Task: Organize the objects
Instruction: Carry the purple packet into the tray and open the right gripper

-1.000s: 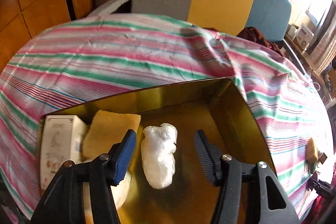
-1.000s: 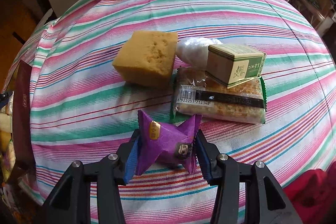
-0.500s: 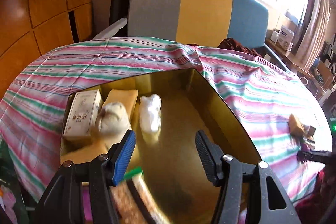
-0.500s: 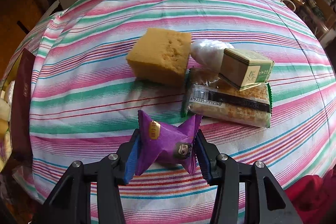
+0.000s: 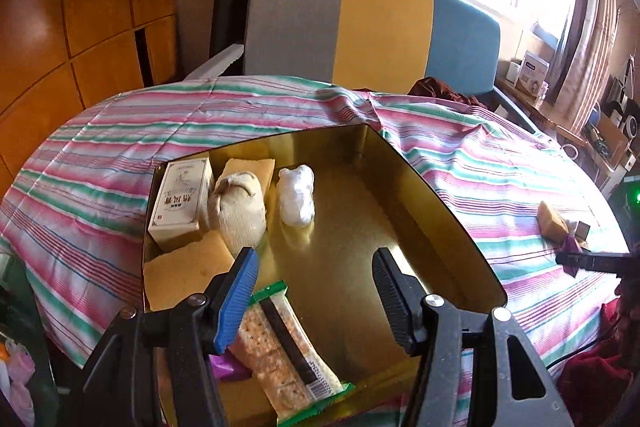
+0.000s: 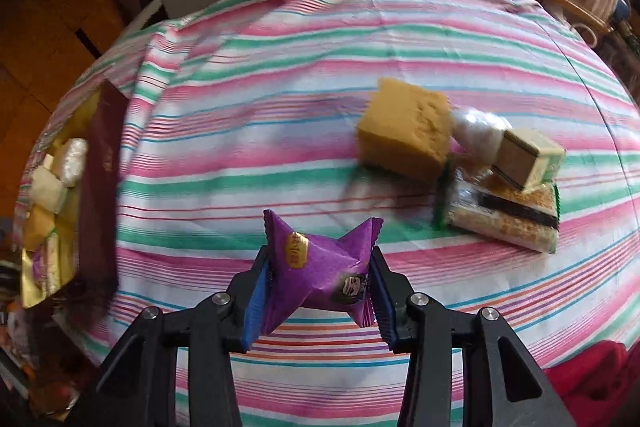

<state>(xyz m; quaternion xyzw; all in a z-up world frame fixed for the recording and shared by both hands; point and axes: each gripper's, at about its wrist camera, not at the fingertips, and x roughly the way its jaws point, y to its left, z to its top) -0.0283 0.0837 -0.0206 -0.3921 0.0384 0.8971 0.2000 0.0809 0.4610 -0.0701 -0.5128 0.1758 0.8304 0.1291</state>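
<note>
Left claw [image 5: 314, 293] agape, right claw [image 6: 318, 301] clamped.

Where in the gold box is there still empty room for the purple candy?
The gold box is bare across its middle and right side, between the white wrapped lump and the right wall. The left side is crowded: white carton, cloth pouch, yellow sponges. The cracker pack fills the near corner. The right gripper holds the purple candy.

Both handheld grippers are matte black plastic: the left gripper [image 5: 314, 291] and right gripper [image 6: 318, 295] each carry two ribbed fingers [image 5: 236, 295], one faced in blue, the other black, pinned by silver screws [image 5: 433, 301].
</note>
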